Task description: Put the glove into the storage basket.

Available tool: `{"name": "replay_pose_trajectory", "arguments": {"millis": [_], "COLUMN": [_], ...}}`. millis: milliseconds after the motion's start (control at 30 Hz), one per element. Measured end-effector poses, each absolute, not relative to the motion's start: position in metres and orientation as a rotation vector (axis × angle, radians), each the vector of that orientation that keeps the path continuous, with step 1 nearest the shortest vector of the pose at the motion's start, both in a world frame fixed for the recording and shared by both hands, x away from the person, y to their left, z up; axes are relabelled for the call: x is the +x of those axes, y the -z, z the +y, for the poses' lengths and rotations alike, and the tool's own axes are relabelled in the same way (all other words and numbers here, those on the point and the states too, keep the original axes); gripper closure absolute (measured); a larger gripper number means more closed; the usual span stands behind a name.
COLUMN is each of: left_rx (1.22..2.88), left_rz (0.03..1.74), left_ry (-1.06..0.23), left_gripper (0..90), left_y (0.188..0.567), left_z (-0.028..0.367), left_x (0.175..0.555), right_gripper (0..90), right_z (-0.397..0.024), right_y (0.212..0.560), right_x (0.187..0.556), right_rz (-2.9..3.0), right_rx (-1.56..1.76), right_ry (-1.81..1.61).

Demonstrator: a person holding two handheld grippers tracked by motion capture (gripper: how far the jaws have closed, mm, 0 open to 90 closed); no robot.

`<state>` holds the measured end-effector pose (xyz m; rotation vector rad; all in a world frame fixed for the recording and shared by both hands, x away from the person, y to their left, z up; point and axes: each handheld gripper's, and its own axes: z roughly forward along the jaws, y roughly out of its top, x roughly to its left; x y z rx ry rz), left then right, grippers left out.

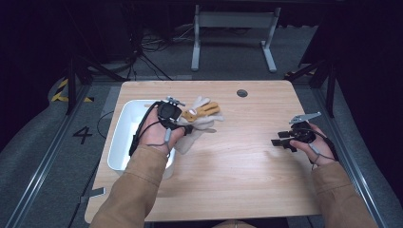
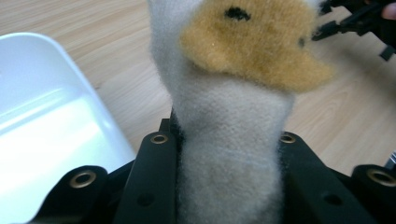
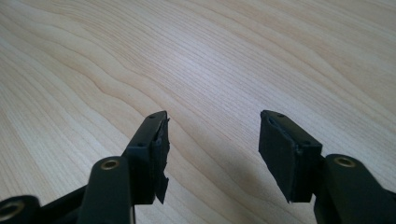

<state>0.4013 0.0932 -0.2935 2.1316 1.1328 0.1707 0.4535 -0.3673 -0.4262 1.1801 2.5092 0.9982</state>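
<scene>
A fuzzy cream sock (image 1: 199, 124) with a tan patch (image 2: 252, 44) and a small black mark sits between the jaws of my left gripper (image 1: 187, 127), which is shut on its cream shaft (image 2: 229, 154). The sock hangs a little above the wooden table (image 1: 237, 161), just right of a white bin (image 1: 124, 124). Its tan and cream ends stick out toward the far side. At the table's right, my right gripper (image 1: 278, 138) is held low over bare wood, its jaws open with nothing between them (image 3: 212, 116). That gripper also appears far off in the left gripper view (image 2: 355, 21).
The white bin (image 2: 42, 116) stands at the table's left edge, under my left forearm. A dark round grommet (image 1: 242, 93) sits near the far edge. Beyond the table are a grey desk frame (image 1: 233, 38) and floor cables.
</scene>
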Motion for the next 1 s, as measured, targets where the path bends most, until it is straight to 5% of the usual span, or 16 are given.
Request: {"name": "replay_pose_trajectory", "arguments": {"millis": [1000], "left_rx": [1.940], "left_rz": [1.516], "left_ry": [-0.228], "left_gripper": [72.9], "left_y": [0.277], "left_z": [0.145], "left_x": [0.415], "right_gripper": [43.3], "right_z": [-0.370], "right_y": [0.417], "right_x": [0.435], "right_rz": [2.493], "right_rx": [1.196], "right_ry": [-1.006]}}
